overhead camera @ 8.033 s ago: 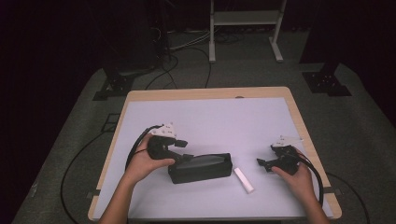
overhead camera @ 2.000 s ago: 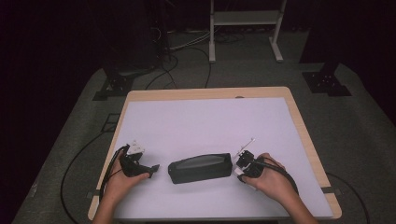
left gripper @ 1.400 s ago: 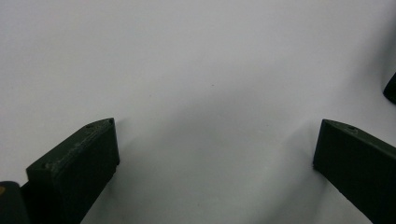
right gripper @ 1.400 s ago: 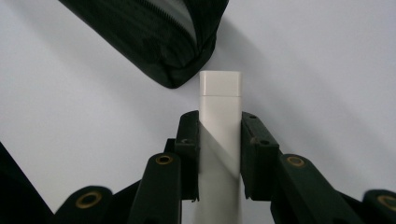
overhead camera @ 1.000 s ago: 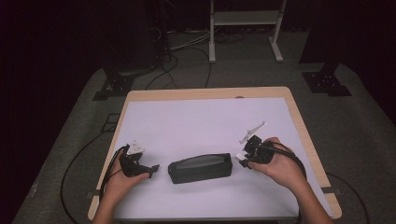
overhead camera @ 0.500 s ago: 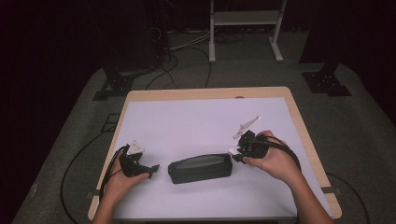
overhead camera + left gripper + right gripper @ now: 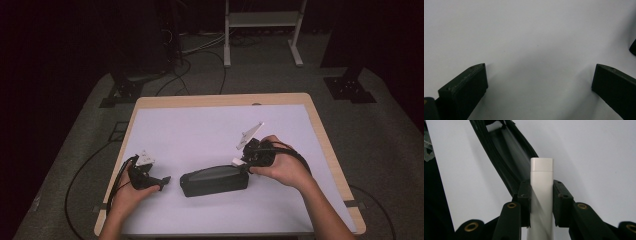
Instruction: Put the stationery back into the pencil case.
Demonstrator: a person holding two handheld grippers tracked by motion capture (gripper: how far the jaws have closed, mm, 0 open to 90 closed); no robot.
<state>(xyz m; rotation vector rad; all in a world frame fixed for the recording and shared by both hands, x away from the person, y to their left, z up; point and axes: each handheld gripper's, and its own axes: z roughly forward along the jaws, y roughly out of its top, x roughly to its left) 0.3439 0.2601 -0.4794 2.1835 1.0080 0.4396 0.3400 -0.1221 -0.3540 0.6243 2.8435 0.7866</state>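
A black zip pouch (image 7: 215, 181) lies lengthwise on the white table top (image 7: 200, 130), near its front middle. My right gripper (image 7: 245, 159) is just over the pouch's right end, shut on a white oblong stick (image 7: 237, 161). In the right gripper view the stick (image 7: 542, 170) stands between the two pads of the right gripper (image 7: 541, 187), its capped tip over the pouch's open zipped mouth (image 7: 509, 152). My left gripper (image 7: 162, 181) rests on the table left of the pouch, apart from it. In the left gripper view the left gripper (image 7: 539, 82) is wide open over bare table.
The table's wooden rim (image 7: 320, 130) frames the white top. Cables (image 7: 85, 175) trail off the left side onto the grey floor. A metal stand (image 7: 260, 30) and dark equipment sit beyond the far edge. A dark corner (image 7: 633, 47) shows at the right edge of the left gripper view.
My right gripper has carried the white stick leftward and slightly up, from beside the pouch to over its right end. The left gripper has stayed put.
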